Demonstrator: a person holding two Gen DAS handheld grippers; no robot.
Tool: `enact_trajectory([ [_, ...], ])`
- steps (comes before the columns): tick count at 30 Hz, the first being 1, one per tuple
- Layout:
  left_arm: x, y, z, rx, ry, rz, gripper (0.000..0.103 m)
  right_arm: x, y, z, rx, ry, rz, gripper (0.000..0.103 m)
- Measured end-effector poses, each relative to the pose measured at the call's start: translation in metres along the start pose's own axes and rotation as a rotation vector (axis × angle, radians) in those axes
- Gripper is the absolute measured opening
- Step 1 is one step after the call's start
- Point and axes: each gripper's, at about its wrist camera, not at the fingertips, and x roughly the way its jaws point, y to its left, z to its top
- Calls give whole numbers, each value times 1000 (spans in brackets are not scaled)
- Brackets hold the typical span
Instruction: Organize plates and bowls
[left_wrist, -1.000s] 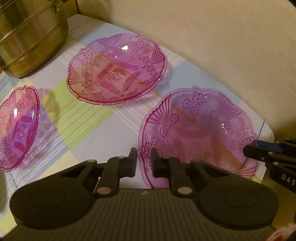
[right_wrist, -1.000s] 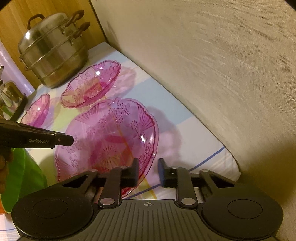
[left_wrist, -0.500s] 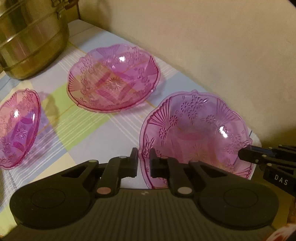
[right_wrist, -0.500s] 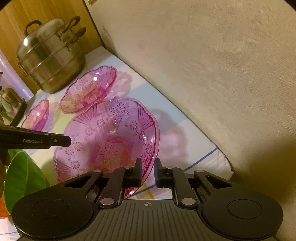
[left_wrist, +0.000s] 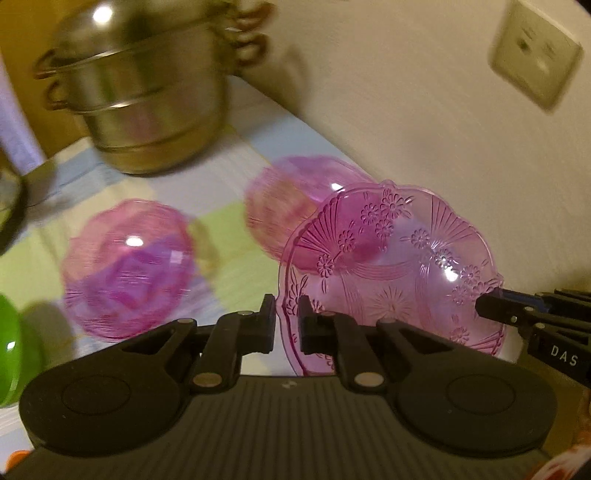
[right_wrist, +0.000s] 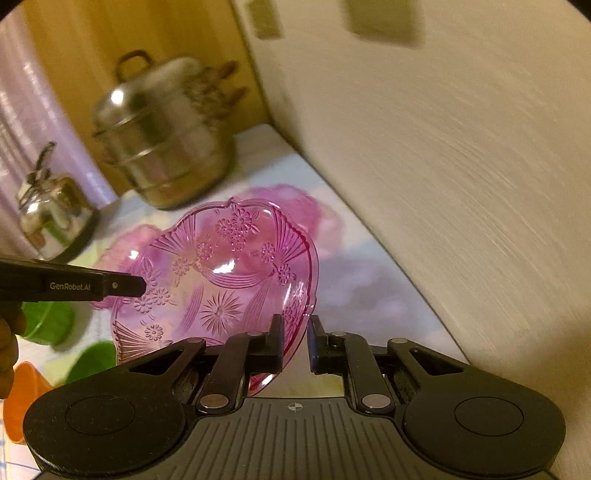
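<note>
Both pairs of fingers pinched the same pink patterned bowl (left_wrist: 391, 273) by opposite edges: the left gripper (left_wrist: 286, 325) clamped its near-left rim, the right gripper (right_wrist: 295, 343) clamped the rim on the other side. Bowl was tilted and appeared raised off the cloth, sharp in both views while the background smeared with motion blur.

Readable writing: "DAS" in white on the right gripper body at the left view's right edge, rest of the word cut off; "GenRobot.AI" on the left gripper's finger (right_wrist: 74, 285) in the right view. Small crosshair mark on the right gripper's ribbed base, tiny mark on the left one, not legible.

Two more pink bowls lay on the checked tablecloth (left_wrist: 229, 251): a left bowl (left_wrist: 127, 267) in the open, and a rear bowl (left_wrist: 295, 206) partly covered by the held one, near the wall. Pattern on both blurred out. Steel stacked pot (left_wrist: 136, 99) stood at the back, handles smeared. Kettle (right_wrist: 50, 210) on a dark tray in the right view, blurry. Wall socket plate (left_wrist: 535, 55) upper right, face unreadable. Green object (left_wrist: 9, 343) cut by the left edge; orange item (right_wrist: 20, 398) and green bowls (right_wrist: 48, 321) at lower left of the right view, partly hidden, shapes unclear. Thumb edge barely in frame there.
</note>
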Motion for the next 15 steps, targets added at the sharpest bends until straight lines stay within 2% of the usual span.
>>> enact_trajectory([
  [8, -21, 87, 8, -120, -28, 107, 10, 40, 75, 29, -84, 20, 105, 13],
  [15, -5, 155, 8, -210, -30, 165, 11, 100, 122, 52, -124, 61, 167, 12],
])
